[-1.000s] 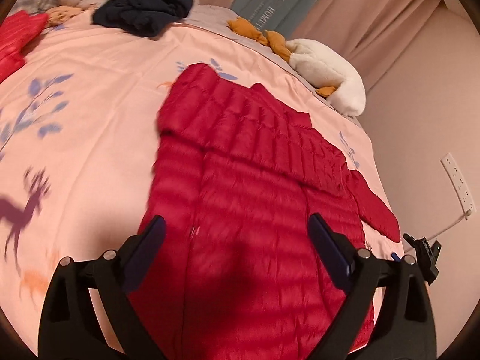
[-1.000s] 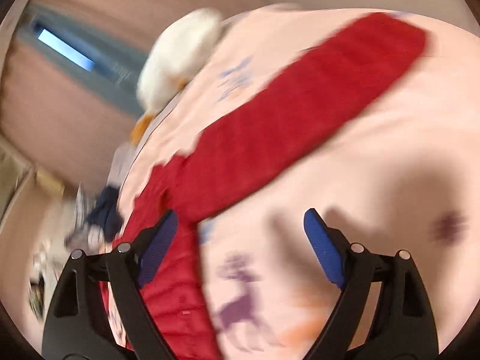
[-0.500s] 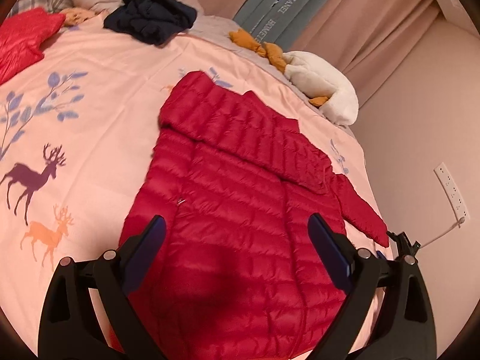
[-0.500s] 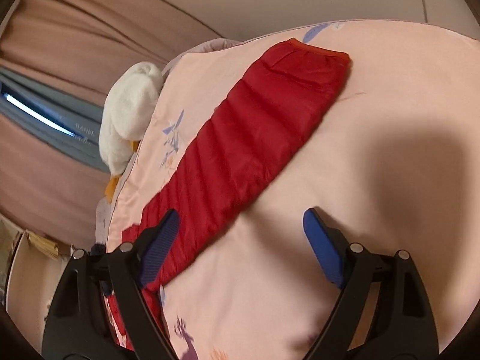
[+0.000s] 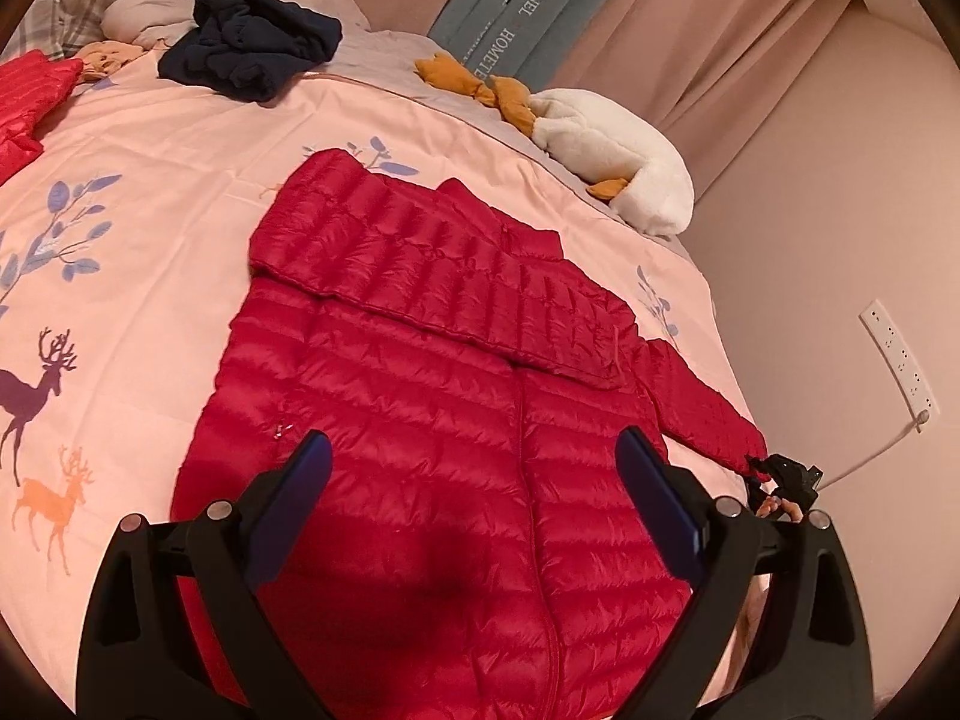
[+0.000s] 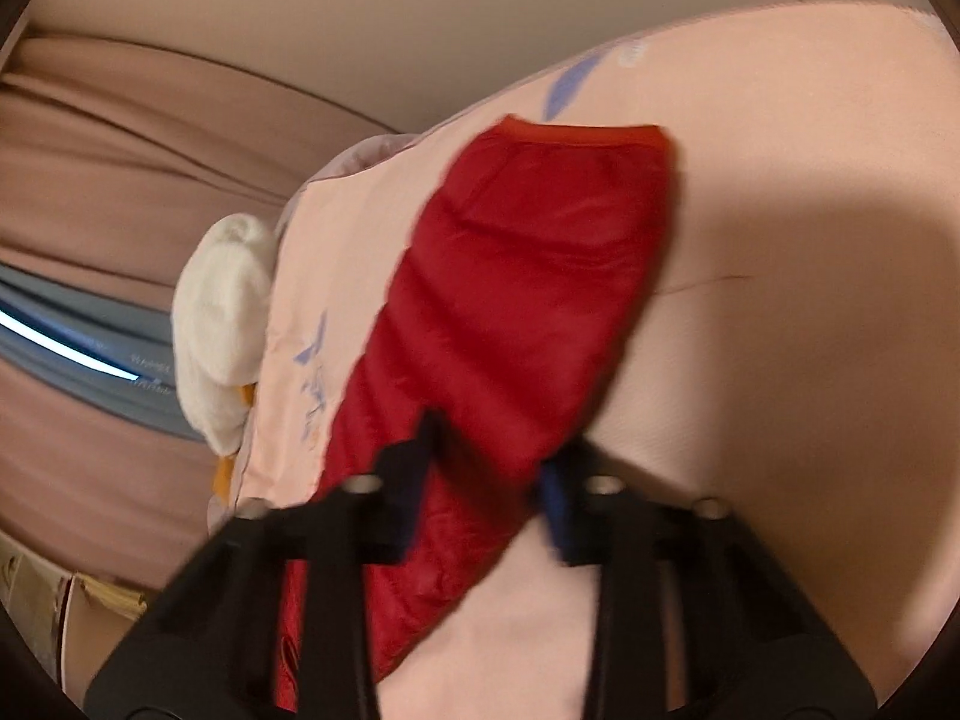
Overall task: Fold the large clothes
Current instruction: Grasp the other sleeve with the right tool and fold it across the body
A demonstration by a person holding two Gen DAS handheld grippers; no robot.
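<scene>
at the far left of the left wrist view a second red garment (image 5: 27,102) lies on the pink deer-print bedspread (image 5: 150,138), with a dark navy heap of clothes (image 5: 252,51) further along near the head of the bed. the red puffer jacket (image 5: 420,408) lies flat in the middle of the bedspread, front up with its zip running down the centre, one sleeve folded across the chest and the other sleeve (image 5: 702,402) stretched out toward the bed's right edge. the left gripper (image 5: 474,510) hangs above the jacket's lower half with its blue-padded fingers spread wide and nothing between them. beyond the jacket a white plush toy (image 5: 618,162) rests at the bed's edge by the curtains (image 5: 690,30), and a power strip (image 5: 897,357) is on the wall at right. in the right wrist view, which is blurred, the right gripper (image 6: 486,492) has its fingers drawn in on the outstretched sleeve (image 6: 522,312), pinching the fabric a little below the cuff, with the plush toy (image 6: 222,324) off to the left of the sleeve
</scene>
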